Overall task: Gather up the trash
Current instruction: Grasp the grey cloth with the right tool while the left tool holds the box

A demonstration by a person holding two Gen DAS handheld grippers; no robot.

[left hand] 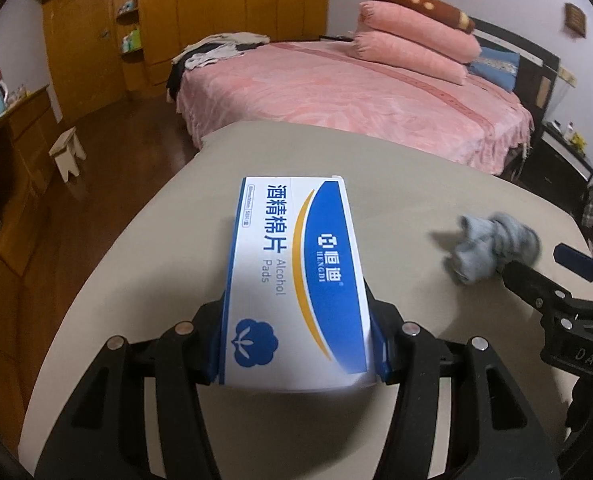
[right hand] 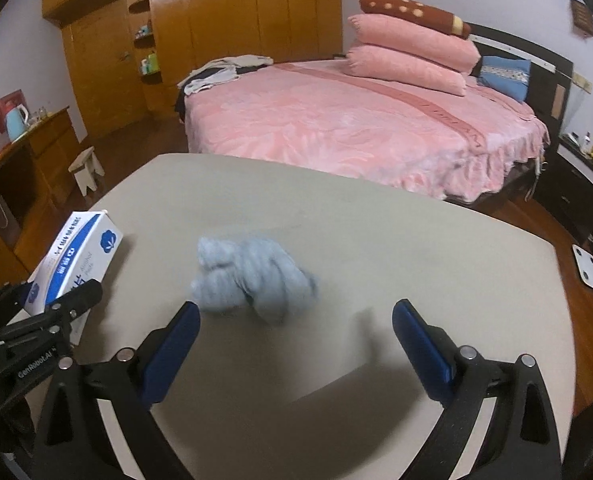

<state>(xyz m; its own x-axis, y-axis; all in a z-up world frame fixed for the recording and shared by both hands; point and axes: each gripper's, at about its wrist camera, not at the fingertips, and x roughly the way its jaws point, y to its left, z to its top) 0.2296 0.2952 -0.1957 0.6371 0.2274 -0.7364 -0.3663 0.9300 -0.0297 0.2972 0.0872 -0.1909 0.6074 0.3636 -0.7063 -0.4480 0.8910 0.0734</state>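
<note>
Left hand-held gripper [left hand: 296,344]: clamped across the width of a white-and-blue cardboard box of alcohol pads [left hand: 296,276], blue pads pressed on its long sides; the box juts forward, held by its near end, seemingly clear of the surface, which suits carrying it off as rubbish.
Right hand-held gripper [right hand: 296,344]: jaws spread wide, nothing between them, angled down at a crumpled grey-blue wad of cloth or tissue [right hand: 252,280].
Wad: lies on the beige desk [right hand: 376,240], just beyond the right gripper's blue fingertips [right hand: 180,328], nearer the left one; blurred, so I cannot tell its material.
Why so: I judge the wide jaws are readied to straddle the soft lump, while the other hand keeps the box out of the way on the left.
Desk: otherwise bare around the two items.
Beyond: a bed with a pink quilted cover [right hand: 356,128] far behind, stacked pink pillows [right hand: 412,52] at its right end.
Bin: none visible.
</note>
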